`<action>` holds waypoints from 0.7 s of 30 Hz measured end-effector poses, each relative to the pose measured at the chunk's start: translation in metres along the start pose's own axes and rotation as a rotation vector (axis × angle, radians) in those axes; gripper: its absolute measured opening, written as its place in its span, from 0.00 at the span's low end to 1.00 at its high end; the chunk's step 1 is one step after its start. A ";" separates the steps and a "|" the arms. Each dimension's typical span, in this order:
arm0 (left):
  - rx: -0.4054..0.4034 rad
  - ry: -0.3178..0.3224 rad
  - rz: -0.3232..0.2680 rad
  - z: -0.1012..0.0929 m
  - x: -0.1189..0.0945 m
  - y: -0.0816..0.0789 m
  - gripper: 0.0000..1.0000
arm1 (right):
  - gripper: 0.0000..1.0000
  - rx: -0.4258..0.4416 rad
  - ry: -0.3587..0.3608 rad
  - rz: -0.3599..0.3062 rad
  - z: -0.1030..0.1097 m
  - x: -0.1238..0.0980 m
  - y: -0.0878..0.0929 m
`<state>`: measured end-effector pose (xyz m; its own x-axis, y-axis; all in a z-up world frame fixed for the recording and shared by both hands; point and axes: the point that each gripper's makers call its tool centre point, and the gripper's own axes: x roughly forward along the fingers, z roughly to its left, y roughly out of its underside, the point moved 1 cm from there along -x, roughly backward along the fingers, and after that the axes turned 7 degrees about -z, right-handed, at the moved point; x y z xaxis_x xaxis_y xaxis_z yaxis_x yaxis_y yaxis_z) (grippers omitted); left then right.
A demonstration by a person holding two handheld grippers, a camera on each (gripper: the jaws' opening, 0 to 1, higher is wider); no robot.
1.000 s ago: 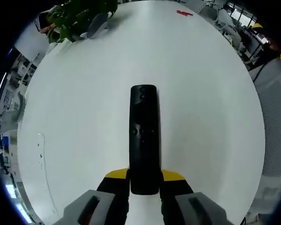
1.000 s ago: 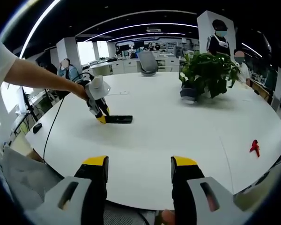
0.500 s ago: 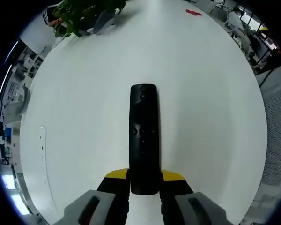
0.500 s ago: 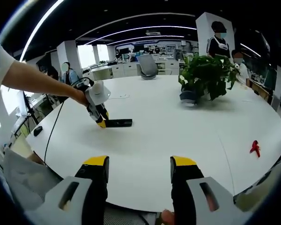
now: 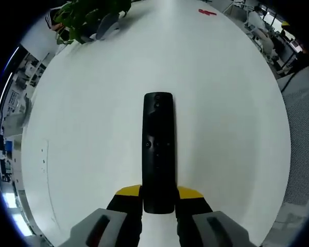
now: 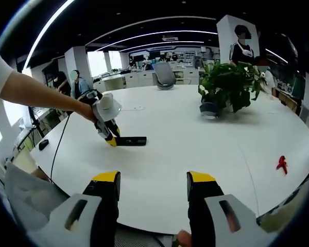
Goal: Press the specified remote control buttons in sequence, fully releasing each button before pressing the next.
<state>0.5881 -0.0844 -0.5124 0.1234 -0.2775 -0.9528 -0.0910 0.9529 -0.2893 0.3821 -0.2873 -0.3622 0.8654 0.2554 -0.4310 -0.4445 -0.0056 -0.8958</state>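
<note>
- Your left gripper (image 5: 158,198) stays clamped on the near end of the remote (image 5: 158,149), bottom centre of the left gripper view; nothing about that grip has changed over the last second.
- Your right gripper (image 6: 152,185) hangs spread and empty, still well apart, so no press has begun.
- Remote: slim, black, small buttons facing up, over the white table (image 5: 92,128).

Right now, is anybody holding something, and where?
The left gripper grips the black remote by its near end. The right gripper is open, holding nothing.
</note>
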 end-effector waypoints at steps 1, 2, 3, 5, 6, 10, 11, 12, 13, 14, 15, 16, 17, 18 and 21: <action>-0.009 0.004 0.000 -0.002 0.000 0.000 0.23 | 0.54 0.000 0.000 0.000 0.000 0.000 0.000; -0.013 0.009 0.000 -0.004 0.000 0.001 0.23 | 0.54 -0.001 0.000 -0.001 0.000 0.000 0.000; -0.019 0.012 -0.001 -0.006 0.000 0.001 0.24 | 0.53 -0.002 0.001 -0.003 0.000 0.000 0.000; -0.013 0.008 -0.002 -0.009 0.000 0.001 0.24 | 0.53 -0.003 0.003 -0.001 -0.001 0.000 0.000; -0.012 0.007 -0.001 -0.011 0.000 0.001 0.24 | 0.53 -0.003 0.003 -0.002 -0.001 -0.001 0.000; 0.006 -0.009 0.009 -0.017 0.000 0.000 0.24 | 0.53 -0.004 0.001 -0.006 -0.001 -0.001 -0.001; 0.010 -0.009 0.012 -0.019 0.000 0.000 0.24 | 0.53 -0.006 0.001 -0.006 -0.001 -0.001 -0.001; 0.017 -0.013 0.017 -0.021 0.000 0.000 0.24 | 0.53 -0.008 0.001 -0.005 -0.001 -0.001 0.000; 0.020 -0.014 0.021 -0.022 -0.001 0.000 0.24 | 0.52 -0.009 -0.001 -0.004 -0.001 -0.001 0.000; 0.022 -0.016 0.025 -0.023 -0.001 0.000 0.24 | 0.52 -0.010 -0.002 -0.002 0.000 -0.001 0.000; 0.028 -0.018 0.029 -0.025 -0.001 0.000 0.24 | 0.52 -0.012 -0.003 -0.002 0.000 -0.001 0.000; 0.029 -0.016 0.030 -0.027 -0.002 0.000 0.24 | 0.52 -0.015 -0.004 -0.003 0.000 -0.001 0.000; 0.029 -0.015 0.031 -0.027 -0.002 0.000 0.24 | 0.52 -0.016 -0.004 -0.003 0.000 -0.001 0.000; 0.020 -0.014 0.032 -0.029 -0.002 0.000 0.24 | 0.52 -0.019 -0.004 -0.003 0.000 -0.001 0.000; 0.003 -0.022 0.026 -0.033 -0.003 0.001 0.24 | 0.51 -0.018 -0.004 -0.009 0.000 -0.002 -0.001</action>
<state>0.5550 -0.0864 -0.5127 0.1430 -0.2499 -0.9576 -0.0913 0.9601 -0.2642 0.3810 -0.2878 -0.3603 0.8684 0.2595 -0.4226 -0.4326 -0.0204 -0.9014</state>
